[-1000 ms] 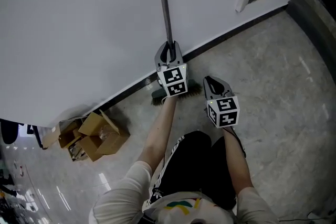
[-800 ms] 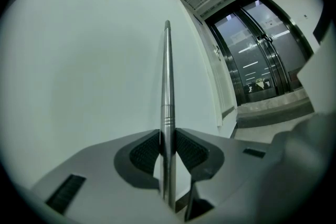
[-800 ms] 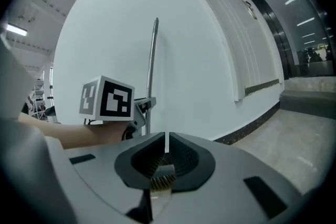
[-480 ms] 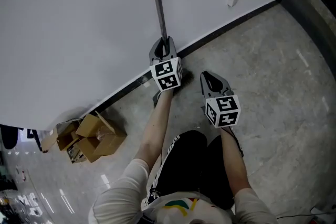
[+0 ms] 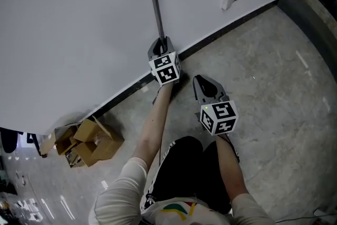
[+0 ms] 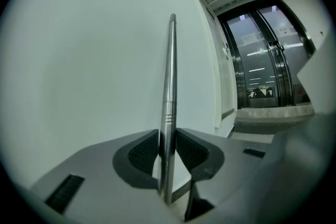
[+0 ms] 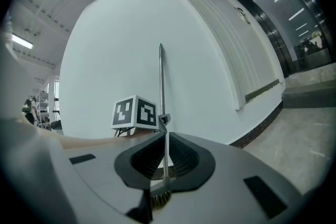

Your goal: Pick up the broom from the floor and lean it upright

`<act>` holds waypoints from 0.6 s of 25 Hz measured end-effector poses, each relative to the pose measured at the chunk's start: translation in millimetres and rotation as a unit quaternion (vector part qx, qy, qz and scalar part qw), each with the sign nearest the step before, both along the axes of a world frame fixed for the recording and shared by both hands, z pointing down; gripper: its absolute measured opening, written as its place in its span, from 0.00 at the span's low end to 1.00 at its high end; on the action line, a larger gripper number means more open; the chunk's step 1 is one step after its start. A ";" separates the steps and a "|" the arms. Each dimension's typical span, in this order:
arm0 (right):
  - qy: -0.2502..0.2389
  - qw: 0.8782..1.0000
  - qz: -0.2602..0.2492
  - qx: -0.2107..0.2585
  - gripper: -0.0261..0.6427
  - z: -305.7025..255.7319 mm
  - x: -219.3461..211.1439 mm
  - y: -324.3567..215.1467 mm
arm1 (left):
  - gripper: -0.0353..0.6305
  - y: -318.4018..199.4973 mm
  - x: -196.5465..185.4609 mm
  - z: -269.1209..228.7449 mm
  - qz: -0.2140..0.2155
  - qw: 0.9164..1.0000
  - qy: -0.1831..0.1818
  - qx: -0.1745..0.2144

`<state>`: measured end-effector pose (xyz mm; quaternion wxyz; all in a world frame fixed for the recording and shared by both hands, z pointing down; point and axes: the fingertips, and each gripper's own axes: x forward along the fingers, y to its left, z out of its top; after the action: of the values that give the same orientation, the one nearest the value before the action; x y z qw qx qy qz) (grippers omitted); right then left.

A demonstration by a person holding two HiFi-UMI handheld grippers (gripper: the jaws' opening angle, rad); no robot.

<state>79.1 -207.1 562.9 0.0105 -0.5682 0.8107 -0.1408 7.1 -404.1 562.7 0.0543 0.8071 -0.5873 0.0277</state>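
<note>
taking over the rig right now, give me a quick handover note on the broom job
Left gripper: shut on the broom, low on its handle.
Right gripper: shut, empty, off to the right of the handle, above the floor.
Things: handle upright in front of the white wall, bristles down by the baseboard. Cannot tell whether the handle touches the wall.
Done: broom raised upright.
Left to do: settle the handle against the wall, open the left gripper, check it stands alone.
</note>
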 end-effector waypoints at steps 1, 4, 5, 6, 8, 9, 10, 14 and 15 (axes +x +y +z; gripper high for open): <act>-0.009 1.000 -0.001 0.001 0.06 -1.9 1.0 1.4 | 0.25 -0.2 -0.5 -0.1 -0.002 1.000 -0.003 0.001; -0.028 1.000 0.007 0.007 0.06 -6.3 8.7 4.7 | 0.27 1.5 -3.7 -1.5 -0.011 1.000 0.000 0.005; -0.032 0.999 0.012 0.007 0.06 -6.2 12.6 4.6 | 0.30 2.2 -5.2 -2.4 -0.014 1.000 0.005 0.007; -0.036 0.999 0.017 0.006 0.06 -5.3 16.5 4.1 | 0.32 2.9 -6.7 -3.7 -0.017 1.000 0.007 0.011; -0.045 0.999 0.027 0.002 0.06 -2.8 24.0 3.8 | 0.38 4.7 -9.1 -7.7 -0.023 0.999 -0.002 0.026; -0.049 0.998 0.032 0.001 0.06 -2.0 27.6 4.2 | 0.38 5.9 -10.1 -10.2 -0.025 0.999 -0.005 0.031; -0.052 0.998 0.037 0.001 0.06 -1.9 31.1 4.7 | 0.38 7.2 -11.2 -12.9 -0.025 0.999 -0.003 0.035; -0.055 0.997 0.048 -0.001 0.06 0.3 37.5 4.2 | 0.38 17.4 -15.4 -26.9 -0.022 0.998 0.006 0.050; -0.054 0.997 0.049 -0.002 0.06 1.0 37.4 4.1 | 0.38 22.6 -16.4 -31.1 -0.021 0.998 0.007 0.057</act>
<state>116.5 -203.0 563.9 0.0600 -0.5986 0.7800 -0.1721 -9.3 -381.5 531.6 0.0133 0.7967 -0.6041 -0.0124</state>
